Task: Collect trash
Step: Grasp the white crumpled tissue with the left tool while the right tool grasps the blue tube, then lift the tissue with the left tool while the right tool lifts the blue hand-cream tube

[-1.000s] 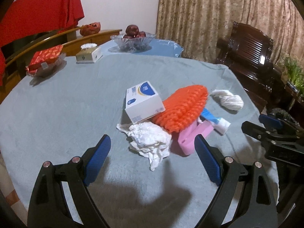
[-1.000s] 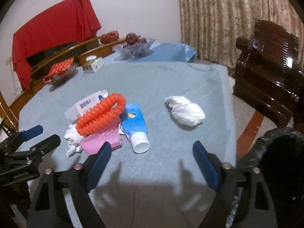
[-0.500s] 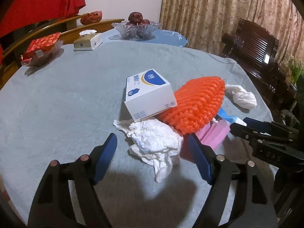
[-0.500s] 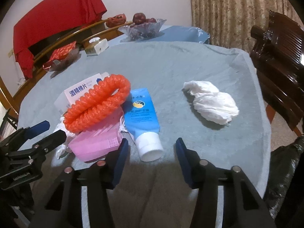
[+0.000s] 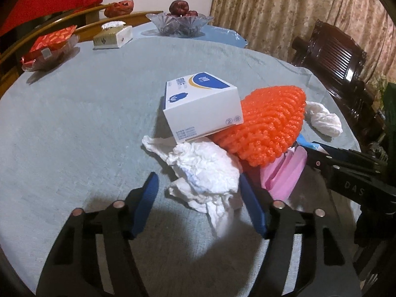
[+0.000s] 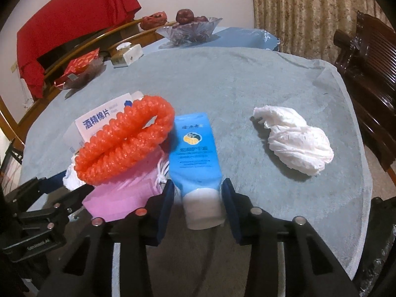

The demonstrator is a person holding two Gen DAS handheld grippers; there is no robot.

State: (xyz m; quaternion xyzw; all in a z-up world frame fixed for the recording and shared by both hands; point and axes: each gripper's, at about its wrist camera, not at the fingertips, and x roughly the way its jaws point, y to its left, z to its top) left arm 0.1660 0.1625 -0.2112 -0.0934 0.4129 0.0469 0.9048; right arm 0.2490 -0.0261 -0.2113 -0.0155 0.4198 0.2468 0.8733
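**Both grippers at the trash pile**

Left wrist view: the left gripper (image 5: 198, 198) has its blue pads on either side of a crumpled tissue (image 5: 205, 170) lying on the grey-blue tablecloth (image 5: 86, 123). The right pad sits against the tissue; a gap shows at the left pad, so the jaws are narrowed but not clamped. Behind the tissue, a white and blue box (image 5: 201, 107) leans on an orange foam net (image 5: 267, 123), which lies over a pink packet (image 5: 284, 173).

Right wrist view: the right gripper (image 6: 198, 203) has its jaws narrow, with the white cap end of a blue tube (image 6: 195, 156) between the pads; whether they press it I cannot tell. A second tissue wad (image 6: 294, 141) lies well apart to the right. A glass fruit bowl (image 6: 190, 31) stands at the far edge.
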